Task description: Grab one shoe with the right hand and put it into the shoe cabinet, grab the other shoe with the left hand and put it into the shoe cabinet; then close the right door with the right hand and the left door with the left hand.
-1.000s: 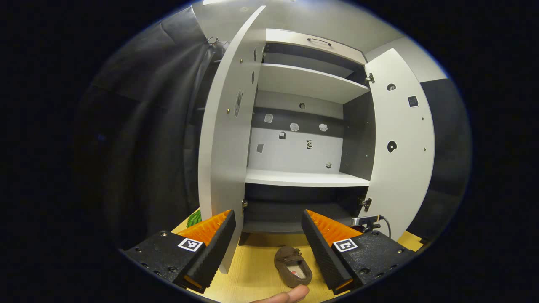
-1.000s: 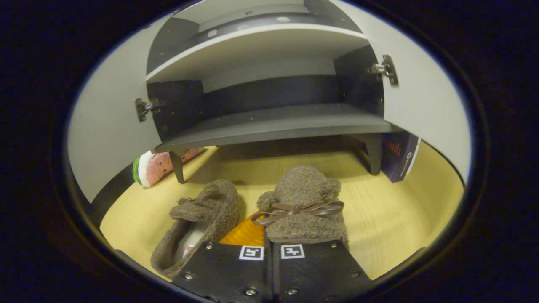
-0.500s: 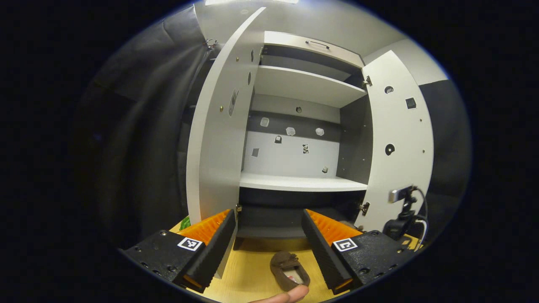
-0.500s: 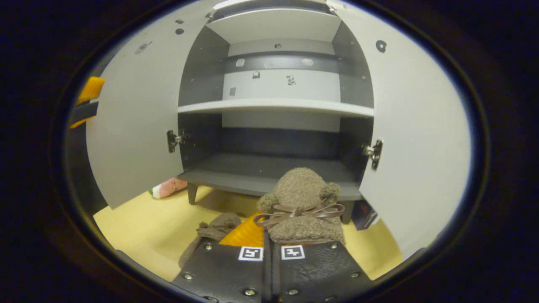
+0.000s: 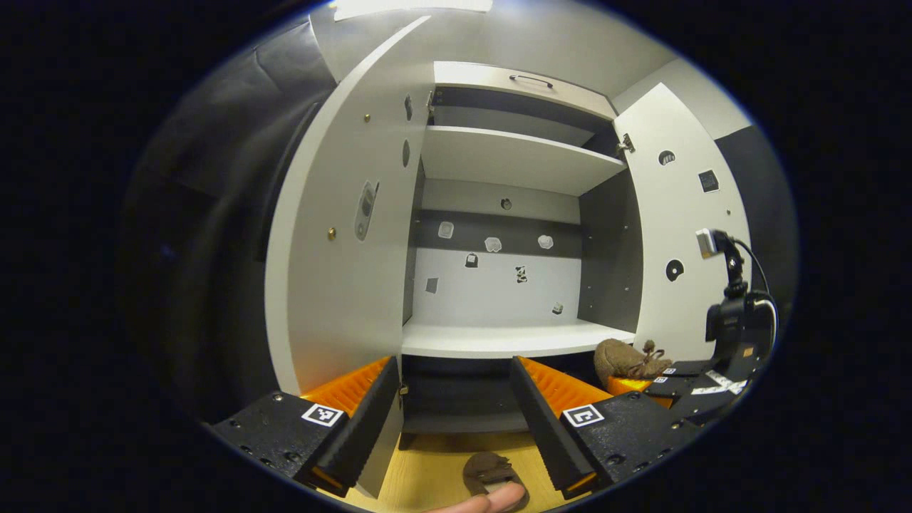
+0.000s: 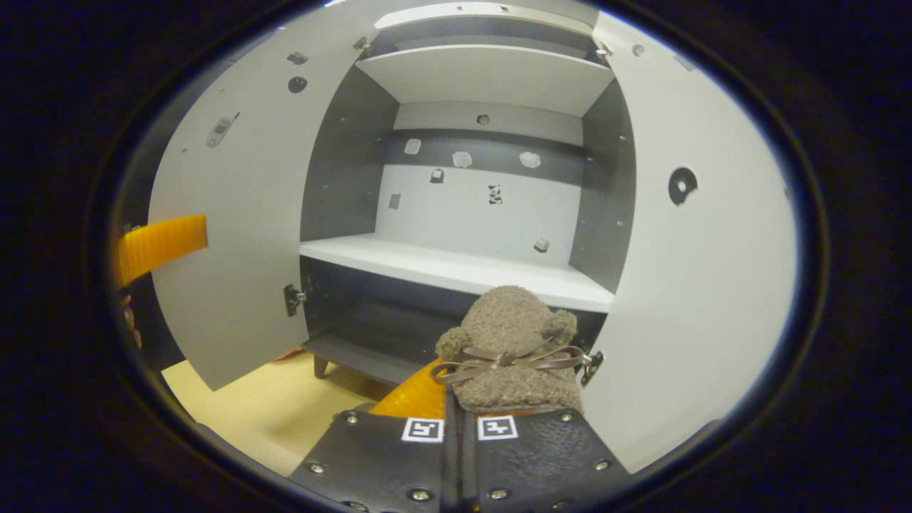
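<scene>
My right gripper point(image 6: 456, 417) is clamped on one shoe point(image 6: 511, 349), held up before the cabinet's white shelf point(image 6: 456, 267). My left gripper point(image 5: 456, 417) is spread wide above the other shoe point(image 5: 488, 470) on the floor. The shoe's toe could catch the shelf edge and twist free.

In the right gripper view, the brown fuzzy shoe point(image 6: 514, 349) covers the right gripper's point(image 6: 456, 399) fingertips, and its heel end is hidden behind the gripper body; in the left gripper view, the second shoe point(image 5: 490, 472) on the floor is cut off at the bottom edge behind a fingertip point(image 5: 491, 500); the small marks point(image 5: 493, 244) on the shoe cabinet's point(image 5: 513, 157) back panel are too small to identify.
</scene>
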The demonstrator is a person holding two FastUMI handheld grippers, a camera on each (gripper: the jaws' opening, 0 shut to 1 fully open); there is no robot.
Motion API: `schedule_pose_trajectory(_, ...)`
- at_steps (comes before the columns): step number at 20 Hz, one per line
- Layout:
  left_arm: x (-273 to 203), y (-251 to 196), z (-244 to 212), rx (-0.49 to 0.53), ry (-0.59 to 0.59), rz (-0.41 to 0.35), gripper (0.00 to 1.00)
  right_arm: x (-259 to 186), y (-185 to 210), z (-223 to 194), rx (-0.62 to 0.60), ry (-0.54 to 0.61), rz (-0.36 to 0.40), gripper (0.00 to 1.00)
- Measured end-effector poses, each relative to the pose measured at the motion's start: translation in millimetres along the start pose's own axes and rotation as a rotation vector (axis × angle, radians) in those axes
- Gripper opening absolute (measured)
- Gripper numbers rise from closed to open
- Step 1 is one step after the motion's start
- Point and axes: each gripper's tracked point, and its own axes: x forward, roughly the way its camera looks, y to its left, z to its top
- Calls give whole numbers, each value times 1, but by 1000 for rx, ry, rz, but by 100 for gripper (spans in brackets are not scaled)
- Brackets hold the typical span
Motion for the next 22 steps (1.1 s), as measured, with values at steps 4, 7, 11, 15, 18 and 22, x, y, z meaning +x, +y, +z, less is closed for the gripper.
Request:
schedule_pose_trajectory(4, 11, -19, 9, -5, -10, -39, 96, 11, 7, 53, 5, 35, 82, 4)
schedule_pose_trajectory(7, 21, -31, 18, -8, -21, -58, 95, 29, -6, 83, 20, 86, 80, 4)
schedule_pose_trajectory(11, 32, -41, 22, -28, -17, -83, 96, 71, -36, 118, 63, 148, 46, 3)
schedule_pose_trajectory(15, 34, -49, 14, -55, -12, -123, 96, 131, -72, 137, 117, 180, -29, 0)
schedule_pose_trajectory(18, 31, -48, -1, -49, 5, -126, 96, 186, -92, 120, 135, 263, -82, 3)
schedule_pose_trajectory(22, 27, -42, -18, -31, 32, -108, 96, 237, -98, 98, 130, 346, -104, 3)
